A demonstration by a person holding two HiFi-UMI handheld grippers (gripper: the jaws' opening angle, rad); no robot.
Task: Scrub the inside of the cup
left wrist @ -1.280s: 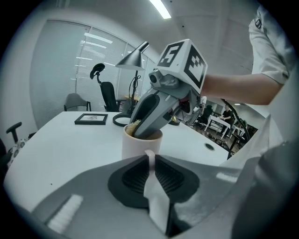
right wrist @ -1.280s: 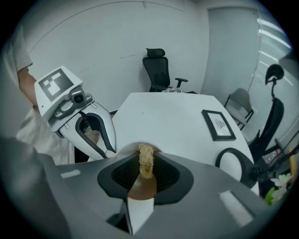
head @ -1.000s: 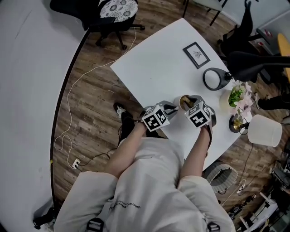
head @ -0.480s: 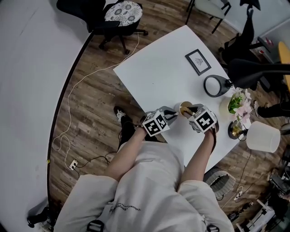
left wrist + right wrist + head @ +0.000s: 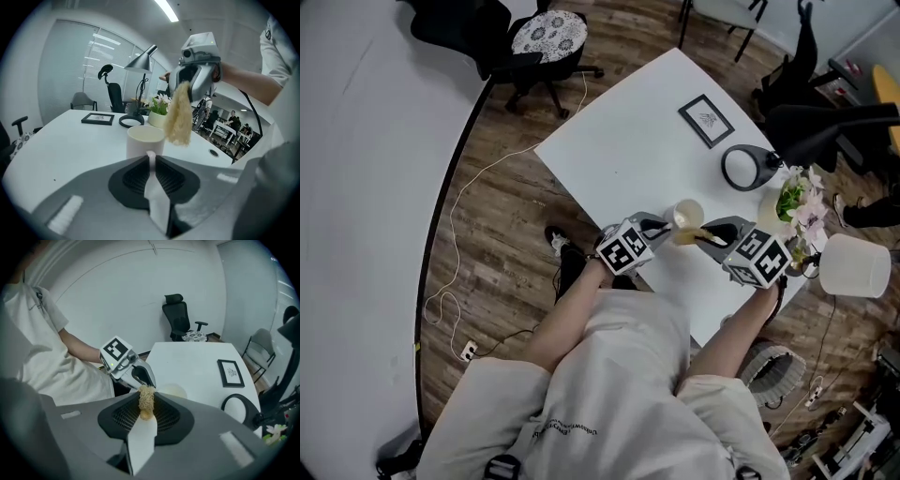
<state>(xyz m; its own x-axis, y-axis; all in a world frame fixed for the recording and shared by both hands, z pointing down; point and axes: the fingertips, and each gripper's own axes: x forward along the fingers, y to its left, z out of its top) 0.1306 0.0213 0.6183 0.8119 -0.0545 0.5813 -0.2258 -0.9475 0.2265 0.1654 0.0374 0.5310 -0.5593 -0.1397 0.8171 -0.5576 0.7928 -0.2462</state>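
Note:
A pale cup (image 5: 687, 214) stands upright at the near part of the white table (image 5: 637, 141). My left gripper (image 5: 661, 226) is shut on the cup's handle; in the left gripper view the handle (image 5: 150, 158) is pinched between the jaws, with the cup (image 5: 145, 139) just beyond. My right gripper (image 5: 712, 234) is shut on a straw-coloured fibre scrubber (image 5: 689, 234), which hangs outside the cup, beside and slightly above its rim (image 5: 180, 115). In the right gripper view the scrubber (image 5: 146, 401) sticks out of the jaws, and the cup (image 5: 172, 391) and left gripper (image 5: 126, 363) lie beyond.
On the table's far side lie a framed picture (image 5: 706, 118) and a lamp's black ring base (image 5: 745, 166). A flower pot (image 5: 792, 202) and a white lampshade (image 5: 853, 267) stand at the right. An office chair (image 5: 539, 37) is on the wooden floor.
My right gripper has drawn back to the right, bringing the scrubber out of the cup's mouth. The left gripper has kept its hold on the handle.

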